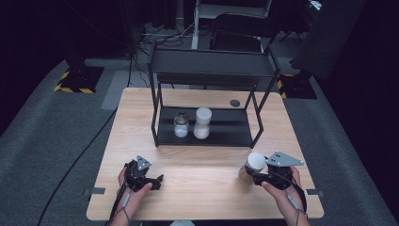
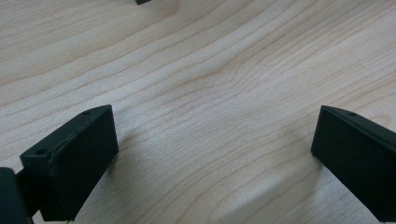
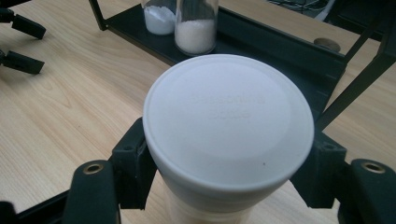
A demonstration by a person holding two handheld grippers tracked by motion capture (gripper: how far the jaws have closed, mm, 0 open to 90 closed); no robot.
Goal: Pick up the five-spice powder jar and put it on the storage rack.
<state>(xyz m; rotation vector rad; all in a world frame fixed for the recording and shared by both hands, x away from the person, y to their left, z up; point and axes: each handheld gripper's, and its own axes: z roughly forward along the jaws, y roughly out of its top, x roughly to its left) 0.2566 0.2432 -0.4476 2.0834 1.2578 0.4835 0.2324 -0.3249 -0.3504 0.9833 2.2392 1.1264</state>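
**Right jaws clamped on white-lidded jar; left jaws wide over bare table**

Right gripper [image 3: 229, 182]: jaws closed on either side of the jar [image 3: 228, 135], pads pressed to its body just under the white lid [image 3: 229, 116]. Lid round, flat-topped, faint embossed lettering, unreadable. In the high view, same jar [image 1: 251, 168] upright at the near right part of the table [image 1: 202, 188], brownish contents under the lid, right gripper [image 1: 256, 178] gripping from the right edge side, grey three-cornered plate on top. Whether the jar base touches the table: cannot tell.

Left gripper [image 2: 212, 154]: jaws spread wide, nothing between them, plain wood grain beneath. In the high view, left gripper [image 1: 147, 179] low over the near left part of the table, well apart from the jar.

Farther out: black two-tier metal rack [image 1: 207, 70] across the far middle of the table. On its lower shelf [image 1: 230, 127], two jars just beside each other: short glass jar [image 1: 181, 125] at left, white powder in the bottom; taller white-lidded jar [image 1: 203, 123] at right, white granules in the lower part. Both also visible beyond the lid in the right gripper view, short one [image 3: 159, 16], taller one [image 3: 196, 28]. Small dark round disc [image 1: 235, 103] on the table behind the rack.
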